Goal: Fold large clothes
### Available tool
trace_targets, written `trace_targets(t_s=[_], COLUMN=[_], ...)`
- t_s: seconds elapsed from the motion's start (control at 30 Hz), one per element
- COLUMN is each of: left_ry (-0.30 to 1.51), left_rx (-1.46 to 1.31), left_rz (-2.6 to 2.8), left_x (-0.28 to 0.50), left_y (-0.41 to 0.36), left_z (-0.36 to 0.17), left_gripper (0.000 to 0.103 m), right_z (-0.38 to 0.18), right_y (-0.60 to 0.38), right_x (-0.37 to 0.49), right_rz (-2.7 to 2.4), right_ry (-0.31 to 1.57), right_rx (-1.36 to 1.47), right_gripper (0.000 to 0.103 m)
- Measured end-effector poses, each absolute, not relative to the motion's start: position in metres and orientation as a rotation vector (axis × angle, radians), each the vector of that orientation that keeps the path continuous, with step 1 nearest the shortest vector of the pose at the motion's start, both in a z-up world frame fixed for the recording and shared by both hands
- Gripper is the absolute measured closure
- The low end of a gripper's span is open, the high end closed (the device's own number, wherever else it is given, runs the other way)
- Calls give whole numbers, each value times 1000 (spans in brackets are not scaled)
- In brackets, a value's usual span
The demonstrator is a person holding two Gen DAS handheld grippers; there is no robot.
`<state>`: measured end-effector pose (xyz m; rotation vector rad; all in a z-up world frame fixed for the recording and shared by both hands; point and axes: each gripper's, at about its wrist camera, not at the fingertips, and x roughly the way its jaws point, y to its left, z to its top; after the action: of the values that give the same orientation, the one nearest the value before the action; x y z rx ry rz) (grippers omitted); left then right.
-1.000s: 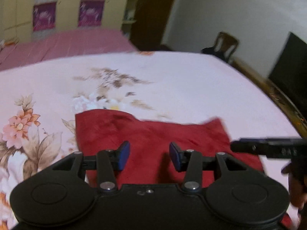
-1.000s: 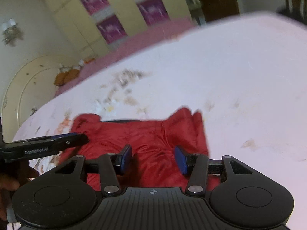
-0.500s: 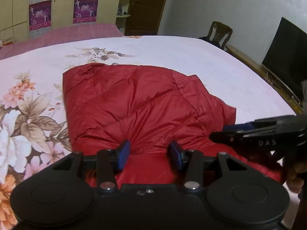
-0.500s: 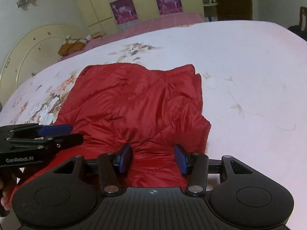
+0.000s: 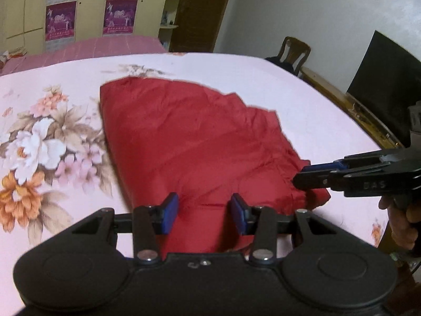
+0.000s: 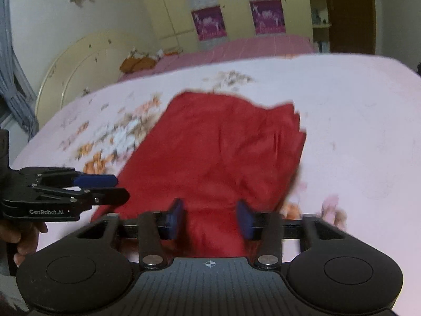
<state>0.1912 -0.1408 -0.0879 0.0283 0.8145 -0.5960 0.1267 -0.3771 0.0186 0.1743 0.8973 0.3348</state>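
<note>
Red quilted jacket (image 5: 200, 142), folded flat

Ahead of me spreads a wide bed (image 5: 302, 110) under a pale pink sheet printed with flowers. Beyond it lies a second bed (image 6: 236, 50) in pink check, with a cream curved headboard (image 6: 76, 71). Yellow wardrobes (image 5: 89, 8) carrying purple panels line the far wall beside a dark wooden door (image 5: 202, 10). To my right stand a wooden chair (image 5: 294, 52) and a black screen (image 5: 381, 84). A grey curtain (image 6: 15, 79) hangs at left.
</note>
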Motion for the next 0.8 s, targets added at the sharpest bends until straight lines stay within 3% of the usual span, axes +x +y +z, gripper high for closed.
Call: trace_targets(t_s=[0.4, 0.5, 0.63, 0.8], left_ry=[772, 792, 690, 674], left_rx=[145, 131, 119, 76], left_rz=[-554, -550, -522, -488], left_x=[182, 185, 189, 236], left_y=[-153, -151, -142, -148], left_z=[-122, -105, -74, -74], left_gripper=[59, 61, 54, 54], right_z=[-39, -29, 8, 19], right_y=[-366, -363, -388, -417], right_x=[124, 125, 126, 170], right_rz=[317, 316, 254, 186], right_ry=[902, 917, 799, 714], right_rx=[112, 94, 174, 246], right_gripper=[72, 72, 71, 72])
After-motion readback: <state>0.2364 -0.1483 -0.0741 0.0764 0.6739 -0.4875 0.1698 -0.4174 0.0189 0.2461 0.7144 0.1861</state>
